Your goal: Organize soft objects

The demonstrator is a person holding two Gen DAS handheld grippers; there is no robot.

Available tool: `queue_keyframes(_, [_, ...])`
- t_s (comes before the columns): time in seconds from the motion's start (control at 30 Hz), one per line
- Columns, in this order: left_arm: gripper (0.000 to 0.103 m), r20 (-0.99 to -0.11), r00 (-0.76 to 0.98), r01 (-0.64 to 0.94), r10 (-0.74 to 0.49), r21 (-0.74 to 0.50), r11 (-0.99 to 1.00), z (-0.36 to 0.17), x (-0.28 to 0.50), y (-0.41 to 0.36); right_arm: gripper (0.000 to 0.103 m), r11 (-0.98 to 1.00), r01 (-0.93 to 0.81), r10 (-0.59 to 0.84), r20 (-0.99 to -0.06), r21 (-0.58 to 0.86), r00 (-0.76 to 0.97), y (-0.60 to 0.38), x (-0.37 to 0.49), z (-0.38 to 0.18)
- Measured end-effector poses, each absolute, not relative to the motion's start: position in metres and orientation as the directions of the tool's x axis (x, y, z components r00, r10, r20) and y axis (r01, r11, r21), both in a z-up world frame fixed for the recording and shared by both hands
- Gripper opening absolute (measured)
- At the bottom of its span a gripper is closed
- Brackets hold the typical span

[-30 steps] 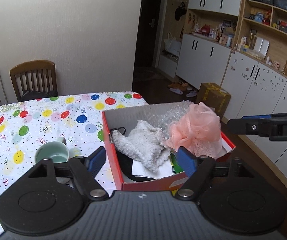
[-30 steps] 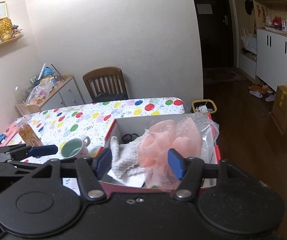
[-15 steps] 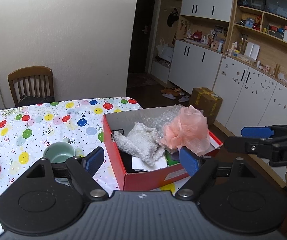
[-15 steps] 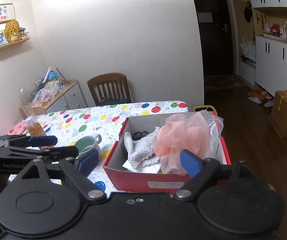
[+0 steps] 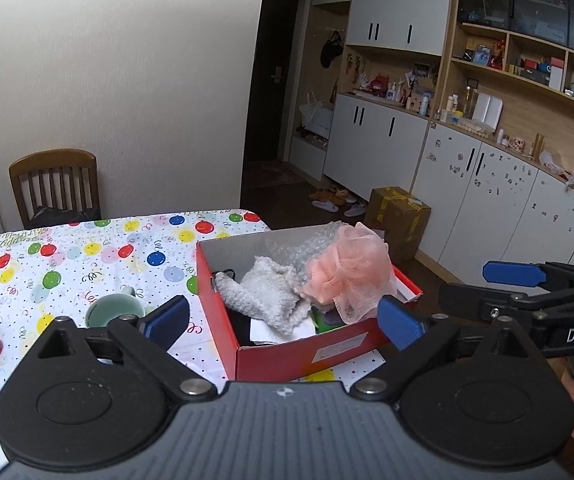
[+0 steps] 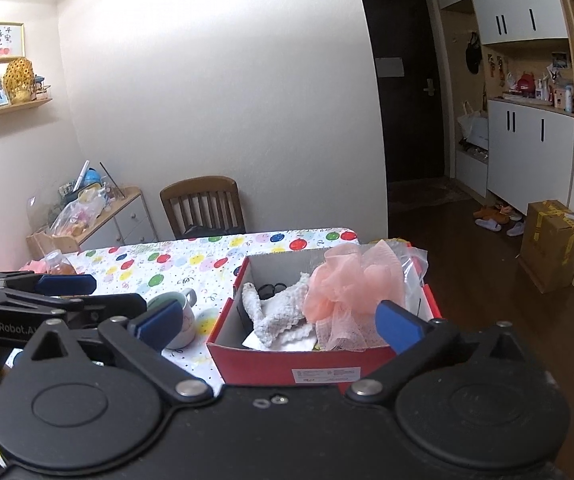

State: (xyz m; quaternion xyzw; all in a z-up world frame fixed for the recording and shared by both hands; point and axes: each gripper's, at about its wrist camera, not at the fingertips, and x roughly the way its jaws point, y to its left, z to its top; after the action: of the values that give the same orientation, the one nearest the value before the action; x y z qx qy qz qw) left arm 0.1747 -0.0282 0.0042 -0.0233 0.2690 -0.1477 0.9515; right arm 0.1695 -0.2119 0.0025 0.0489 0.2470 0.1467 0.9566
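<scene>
Left claw (image 5: 283, 316) marked "GenRobot.AI" and right claw (image 6: 277, 322) marked "DAS" both gape released before the red box (image 6: 303, 364).

An open red cardboard shoebox (image 5: 307, 354) with a pale inside sits on the table edge. Inside, a fluffy pale grey knitted cloth (image 5: 265, 296) lies crumpled toward the left, a puffy peach mesh bath sponge (image 5: 351, 276) rises above the rim on the right, and clear bubble wrap (image 5: 299, 246) is bunched behind them
</scene>
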Motion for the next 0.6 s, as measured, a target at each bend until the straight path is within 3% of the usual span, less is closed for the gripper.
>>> queue_keyframes(0.6, [0.103, -0.505, 0.816, 0.269, -0.283, -0.102, 0.958, 0.0027, 0.1735, -0.0305, 0.103, 0.954, -0.248, 0.297, -0.456, 0.166, 0.839, -0.2046, 0.1674, 0.0011])
